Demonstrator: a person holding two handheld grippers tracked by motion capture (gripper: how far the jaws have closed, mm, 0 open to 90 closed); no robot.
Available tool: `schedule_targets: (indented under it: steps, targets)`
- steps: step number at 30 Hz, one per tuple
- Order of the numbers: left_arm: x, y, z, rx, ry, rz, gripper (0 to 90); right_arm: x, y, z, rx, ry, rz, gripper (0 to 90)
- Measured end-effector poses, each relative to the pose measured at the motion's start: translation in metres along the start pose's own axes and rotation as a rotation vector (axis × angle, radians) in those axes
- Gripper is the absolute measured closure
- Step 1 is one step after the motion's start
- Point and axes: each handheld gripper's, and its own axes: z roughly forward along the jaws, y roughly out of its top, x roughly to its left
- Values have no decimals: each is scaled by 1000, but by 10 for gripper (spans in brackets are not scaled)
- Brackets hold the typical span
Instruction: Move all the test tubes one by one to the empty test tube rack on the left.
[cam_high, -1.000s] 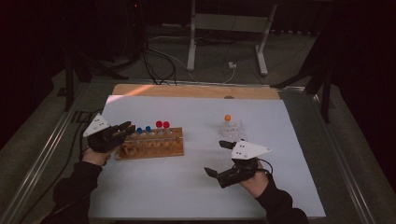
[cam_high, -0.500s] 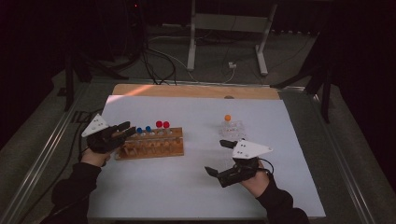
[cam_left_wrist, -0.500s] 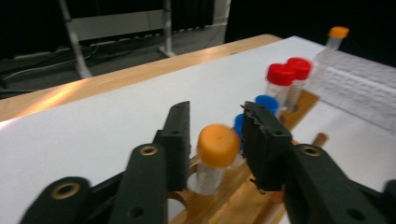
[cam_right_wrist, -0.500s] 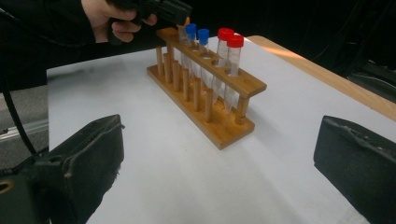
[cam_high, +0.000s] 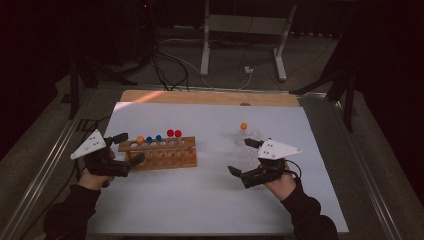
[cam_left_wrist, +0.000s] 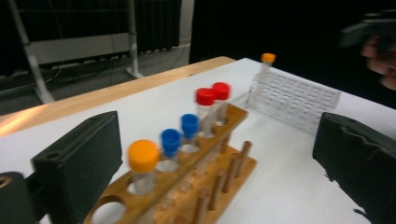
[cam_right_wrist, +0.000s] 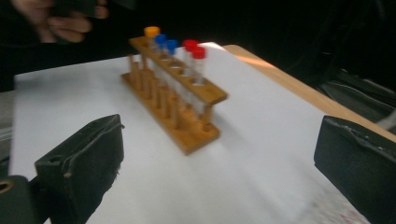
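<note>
A wooden rack (cam_high: 165, 159) stands left of the table's middle. It holds an orange-capped tube (cam_high: 140, 139) at its left end, two blue-capped tubes (cam_high: 154, 139) and two red-capped tubes (cam_high: 174, 133). My left gripper (cam_high: 129, 148) is at the rack's left end. Its jaws have just been opening and now stand wide; the orange-capped tube (cam_left_wrist: 143, 156) stands free in the rack (cam_left_wrist: 196, 172) ahead of them. My right gripper (cam_high: 243, 157) is open beside a clear plastic rack (cam_high: 250, 147) that holds another orange-capped tube (cam_high: 243, 126). It faces the wooden rack (cam_right_wrist: 173, 93).
A white sheet (cam_high: 210, 200) covers the table, with a wooden strip (cam_high: 210, 97) along the far edge. A metal stand (cam_high: 242, 30) and cables (cam_high: 170, 65) lie on the floor beyond. Metal rails (cam_high: 45, 170) run along both sides.
The left gripper's jaws have opened and let go of the orange-capped tube, which stays in the rack. That hand has drawn back a little to the left. The right hand has shifted slightly.
</note>
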Motion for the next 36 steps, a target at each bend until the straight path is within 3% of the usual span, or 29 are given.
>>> schedule_targets:
  steps: [6,10,16,23,31,36]
  targets:
    - [-23,-4,3,22,-49,51,5,-26,0,2,36,-49,71,16]
    - [-32,-4,4,13,-73,49,6,-45,-7,7,49,-97,118,16]
    - [-39,-4,5,9,-96,43,6,-66,-17,18,86,-159,154,16]
    - [-40,-5,6,6,-104,40,6,-86,-30,35,132,-186,209,70]
    - [-39,-6,7,8,-101,41,6,-97,-35,50,191,-178,203,263]
    - [-39,-6,7,10,-102,44,6,-103,-38,56,248,-181,179,482]
